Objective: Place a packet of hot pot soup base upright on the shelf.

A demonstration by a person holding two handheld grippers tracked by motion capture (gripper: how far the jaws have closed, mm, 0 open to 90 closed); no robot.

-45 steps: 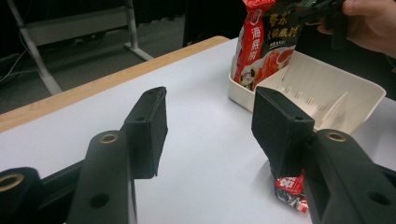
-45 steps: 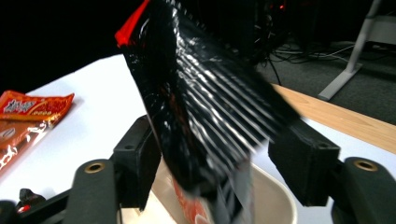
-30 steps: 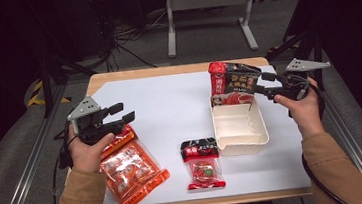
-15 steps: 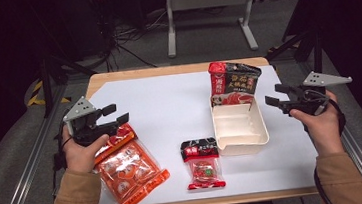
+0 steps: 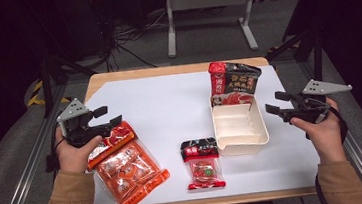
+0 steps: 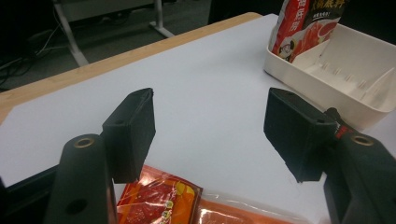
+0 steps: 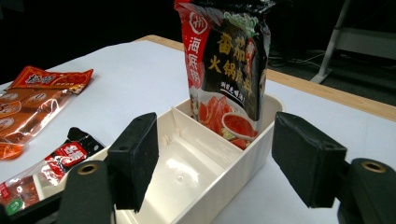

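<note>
A white divided tray (image 5: 239, 126) stands right of centre, with a red-and-black sauce pouch (image 5: 232, 82) upright in its far compartment. My right gripper (image 5: 275, 102) hovers just right of the tray, pointing at it. It is open and empty, its jaws having just closed a little; the tray (image 7: 187, 172) and pouch (image 7: 224, 70) lie ahead of them. My left gripper (image 5: 108, 115) stands open over the top end of an orange snack bag (image 5: 125, 165). Its jaws have just been opening with nothing between them, and the bag (image 6: 159, 200) lies below.
A small red-and-black packet (image 5: 202, 162) lies near the front edge, left of the tray. A white sheet (image 5: 169, 103) covers the wooden table, whose rim (image 5: 166, 71) shows at the back. Dark floor, cables and a grey stand (image 5: 207, 9) lie beyond.
My right gripper has drawn back to the right, away from the pouch in the tray. The left hand has stayed put while its jaws spread wider.
</note>
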